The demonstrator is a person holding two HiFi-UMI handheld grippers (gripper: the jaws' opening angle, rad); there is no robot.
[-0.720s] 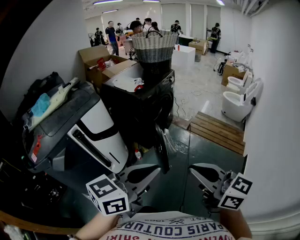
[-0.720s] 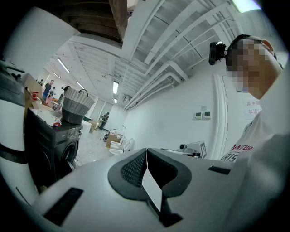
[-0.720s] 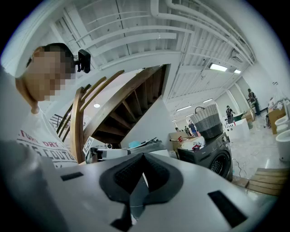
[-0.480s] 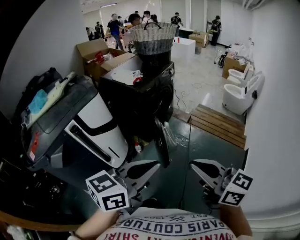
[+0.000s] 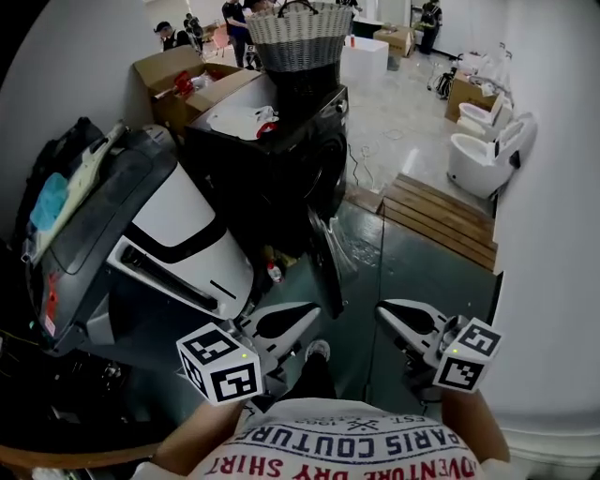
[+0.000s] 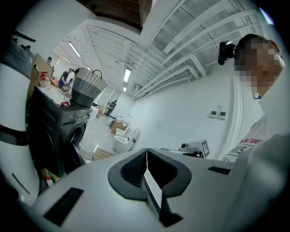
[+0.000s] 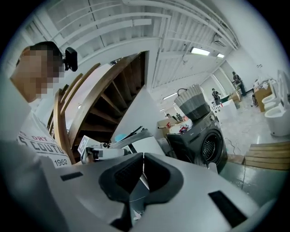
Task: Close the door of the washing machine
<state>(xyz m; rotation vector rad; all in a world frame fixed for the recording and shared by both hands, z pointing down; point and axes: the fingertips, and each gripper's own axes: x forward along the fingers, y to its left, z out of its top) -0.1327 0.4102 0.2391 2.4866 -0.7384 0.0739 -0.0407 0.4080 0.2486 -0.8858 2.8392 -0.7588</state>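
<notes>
Two grippers in my view, held low | left gripper [image 5: 305, 315] jaws pressed together, empty | right gripper [image 5: 389, 314] likewise | washing machine [image 5: 281, 178] ahead, door [image 5: 323, 267] standing open near the left tip | basket [image 5: 300, 28] on top

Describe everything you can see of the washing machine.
The washer is a black front-loader, upright on the dark floor. Its door hangs open, edge-on to the head view. A woven basket and a white item sit on its top. The left claw and right claw are clear of it.
</notes>
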